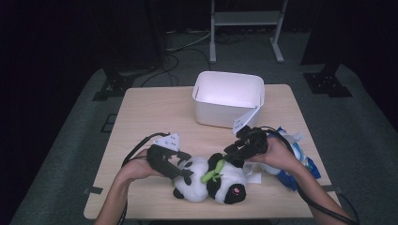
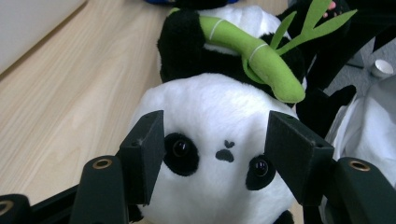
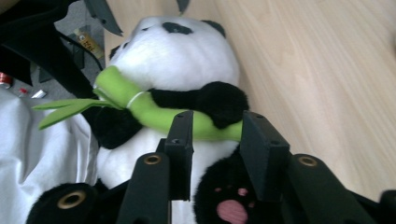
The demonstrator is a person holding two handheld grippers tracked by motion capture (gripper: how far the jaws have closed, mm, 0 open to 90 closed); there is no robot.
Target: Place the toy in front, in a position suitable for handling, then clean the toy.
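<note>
Risk first: panda plush (image 1: 212, 182) lay on its back at the near edge of the surface (image 1: 150, 117), head left, feet right. If you'd lifted w/ that hold it would prob have sagged or rolled off the near edge, since neither grip looked firm. White bin (image 1: 228, 97) sat far centre, well apart, so any carry was long enough for a drop.

Left gripper (image 1: 184, 169): fingers (image 2: 144, 151) part open, straddling the panda's head either side of the eyes; pads at the fur but not visibly squeezing. Read it as released, not gripping.

Right gripper (image 1: 233, 153): fingers (image 3: 183, 140) also part open, over the belly by the green bamboo stick (image 3: 154, 114), w/ a gap showing between them. Snag risk: bamboo leaves could've caught on a finger when pulling away.

Blue-white bag (image 1: 295, 159) lay just right of your right hand.
</note>
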